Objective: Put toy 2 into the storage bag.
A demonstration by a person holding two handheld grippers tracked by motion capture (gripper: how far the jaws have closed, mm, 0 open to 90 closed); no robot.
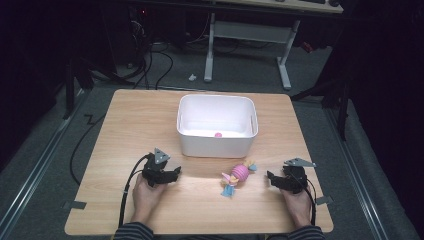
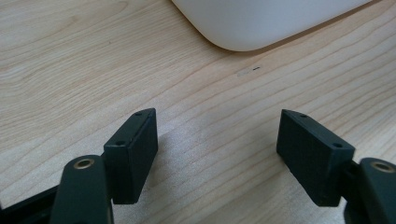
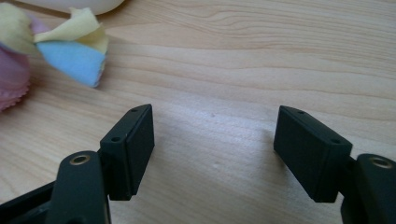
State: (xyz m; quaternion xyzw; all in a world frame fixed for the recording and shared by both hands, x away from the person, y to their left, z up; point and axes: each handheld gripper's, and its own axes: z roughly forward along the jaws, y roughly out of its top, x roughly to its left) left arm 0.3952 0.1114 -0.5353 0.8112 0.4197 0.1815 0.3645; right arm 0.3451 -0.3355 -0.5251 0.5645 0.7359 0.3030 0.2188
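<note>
A candy-shaped soft toy (image 1: pixel 236 176), pink in the middle with yellow and blue frilled ends, lies on the wooden table (image 1: pixel 125 125) just in front of a white bin (image 1: pixel 217 145). A small pink thing (image 1: pixel 218 135) sits inside the bin. My left gripper (image 1: pixel 176 171) rests at the front left, pointing toward the toy, jaws open over bare wood (image 2: pixel 215 140). My right gripper (image 1: pixel 269 178) rests at the front right, a short way from the toy's right end. Its jaws are open with nothing between them (image 3: pixel 212 140), and the toy's frilled end (image 3: pixel 70 46) lies ahead to the left.
The bin's rounded corner (image 2: pixel 252 28) lies just ahead of the left gripper. Cables trail from both grippers toward the front edge of the table. Beyond the table stand a white desk frame (image 1: pixel 250 45) and floor cables.
</note>
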